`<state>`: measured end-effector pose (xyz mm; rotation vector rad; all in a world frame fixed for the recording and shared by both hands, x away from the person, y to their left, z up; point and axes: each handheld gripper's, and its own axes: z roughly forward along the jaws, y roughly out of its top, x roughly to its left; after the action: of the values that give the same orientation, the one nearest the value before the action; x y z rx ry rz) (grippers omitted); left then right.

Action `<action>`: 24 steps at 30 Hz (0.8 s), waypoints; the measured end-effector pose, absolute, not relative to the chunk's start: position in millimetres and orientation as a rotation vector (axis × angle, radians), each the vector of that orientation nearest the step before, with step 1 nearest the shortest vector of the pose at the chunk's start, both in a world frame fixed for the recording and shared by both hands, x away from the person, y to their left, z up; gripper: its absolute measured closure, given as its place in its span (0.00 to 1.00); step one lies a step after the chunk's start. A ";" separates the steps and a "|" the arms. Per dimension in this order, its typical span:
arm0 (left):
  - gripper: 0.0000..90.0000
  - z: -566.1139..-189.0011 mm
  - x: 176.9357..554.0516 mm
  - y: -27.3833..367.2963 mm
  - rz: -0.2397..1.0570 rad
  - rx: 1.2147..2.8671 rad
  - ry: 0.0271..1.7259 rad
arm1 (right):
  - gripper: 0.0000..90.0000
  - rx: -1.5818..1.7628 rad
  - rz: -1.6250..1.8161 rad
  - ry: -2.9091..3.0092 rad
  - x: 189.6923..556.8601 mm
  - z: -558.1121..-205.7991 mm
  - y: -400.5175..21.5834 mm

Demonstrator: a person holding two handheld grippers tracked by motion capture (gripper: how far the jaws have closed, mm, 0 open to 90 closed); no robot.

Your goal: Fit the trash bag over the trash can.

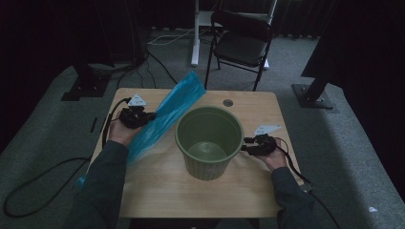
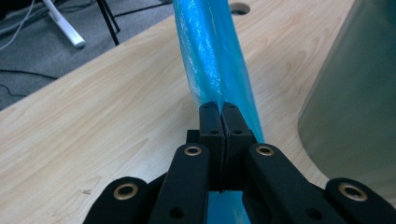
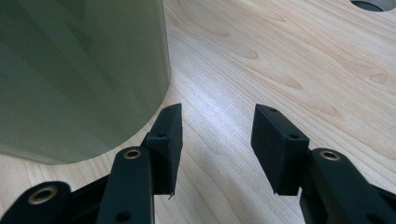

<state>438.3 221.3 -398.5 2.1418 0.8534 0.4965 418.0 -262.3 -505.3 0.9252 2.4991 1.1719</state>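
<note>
High view: blue plastic bag [image 1: 167, 117] lies slanted over the table's [image 1: 157, 191] left half, beside green bin [image 1: 209, 140].
Left gripper [image 2: 222, 108]: jaws clamped on bag.
Right gripper [image 3: 217, 128]: jaws wide, empty.
Handling: thin, soft, slippery film; probably best gripped at bunched folds.

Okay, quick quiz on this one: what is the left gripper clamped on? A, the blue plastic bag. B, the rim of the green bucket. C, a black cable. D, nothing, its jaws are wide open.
A. In the left gripper view the left gripper has its jaws pressed together on the blue plastic bag, beside the green bucket, which it does not touch.
</note>
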 end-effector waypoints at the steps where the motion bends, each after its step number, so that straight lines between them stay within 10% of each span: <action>1: 0.99 -395.8 436.7 222.1 0.501 2.139 0.847 | 0.59 0.926 1.172 2.499 418.0 -505.3 -262.3; 24: 0.99 -348.0 408.9 238.0 0.458 2.083 0.694 | 0.59 0.921 1.174 2.502 419.2 -505.6 -261.2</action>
<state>408.9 238.0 -348.0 2.0832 0.6940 0.4576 419.2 -261.2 -505.6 0.9213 2.5022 1.1743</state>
